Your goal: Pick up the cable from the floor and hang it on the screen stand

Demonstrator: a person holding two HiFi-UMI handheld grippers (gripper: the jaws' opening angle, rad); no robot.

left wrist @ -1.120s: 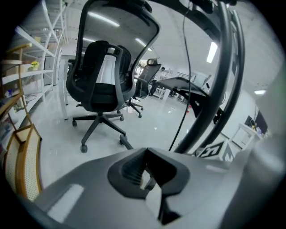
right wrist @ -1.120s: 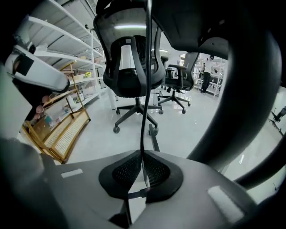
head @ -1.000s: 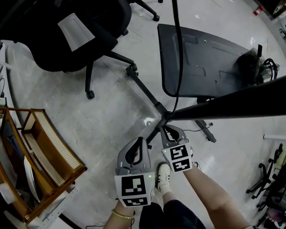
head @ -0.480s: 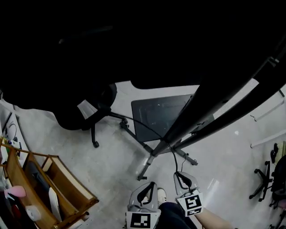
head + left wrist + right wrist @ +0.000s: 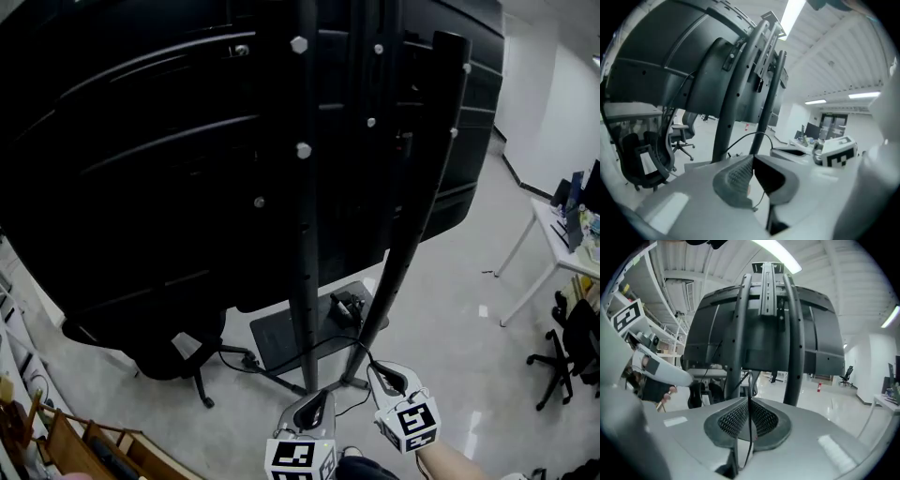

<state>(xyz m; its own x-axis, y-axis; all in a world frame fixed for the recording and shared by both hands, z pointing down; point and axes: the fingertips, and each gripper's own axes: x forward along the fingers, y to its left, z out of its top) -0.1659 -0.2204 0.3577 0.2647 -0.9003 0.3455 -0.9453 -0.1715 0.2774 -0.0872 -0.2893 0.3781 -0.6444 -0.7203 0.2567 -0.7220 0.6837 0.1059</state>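
- An office — black swivel chairs (image 5: 173, 349) on a pale polished floor (image 5: 469, 370).
- A white desk (image 5: 562, 247) with a dark monitor (image 5: 592, 186).
- Strip lights (image 5: 776, 251) overhead — and a tall screen stand (image 5: 305, 281).

Lower left of the head view: a black office chair (image 5: 169, 361) on castors, on a pale glossy floor (image 5: 469, 337). Just below it, toward the frame's corner, a wooden rack (image 5: 94, 450) with open compartments. Right edge of the same view: a white desk (image 5: 555, 246) on thin legs, with small items too far off to tell, and below it another black chair (image 5: 561, 361). Right gripper view: a bright ceiling light strip (image 5: 776, 253) at top, a red fire extinguisher (image 5: 819, 387) low and right of centre. Left gripper view: a dark chair (image 5: 633, 159) at the left edge.
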